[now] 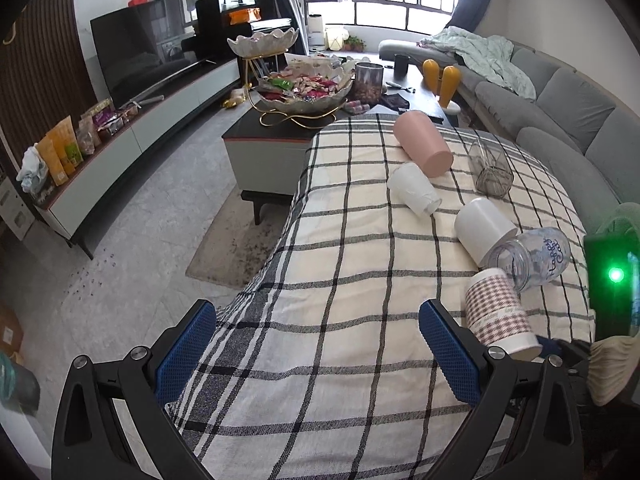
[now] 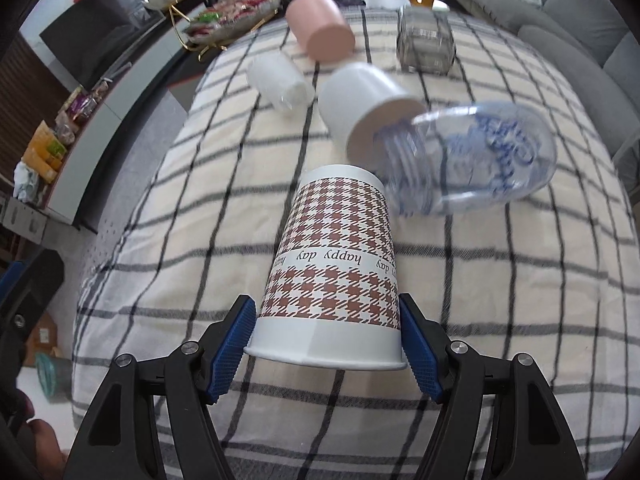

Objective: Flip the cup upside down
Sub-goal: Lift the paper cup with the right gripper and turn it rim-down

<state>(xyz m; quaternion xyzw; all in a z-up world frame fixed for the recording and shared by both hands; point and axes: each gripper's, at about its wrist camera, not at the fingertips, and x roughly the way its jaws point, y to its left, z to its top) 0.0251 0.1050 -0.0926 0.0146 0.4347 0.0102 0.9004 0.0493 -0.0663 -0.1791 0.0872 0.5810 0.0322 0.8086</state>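
A paper cup with a brown houndstooth pattern and "happy day" lettering (image 2: pixel 334 264) is held near its rim between the blue pads of my right gripper (image 2: pixel 326 344), base pointing away, over the checked cloth (image 2: pixel 160 184). It also shows in the left wrist view (image 1: pixel 498 312) at the right. My left gripper (image 1: pixel 316 350) is open and empty above the cloth's near left part.
On the cloth lie a clear jar with blue lettering (image 2: pixel 472 160), a white cup (image 2: pixel 364 108), a translucent white cup (image 2: pixel 278 80), a pink cup (image 2: pixel 320 26) and a grey glass (image 2: pixel 426 38). Beyond stands a coffee table with a snack bowl (image 1: pixel 304 96); a grey sofa (image 1: pixel 568 104) is right.
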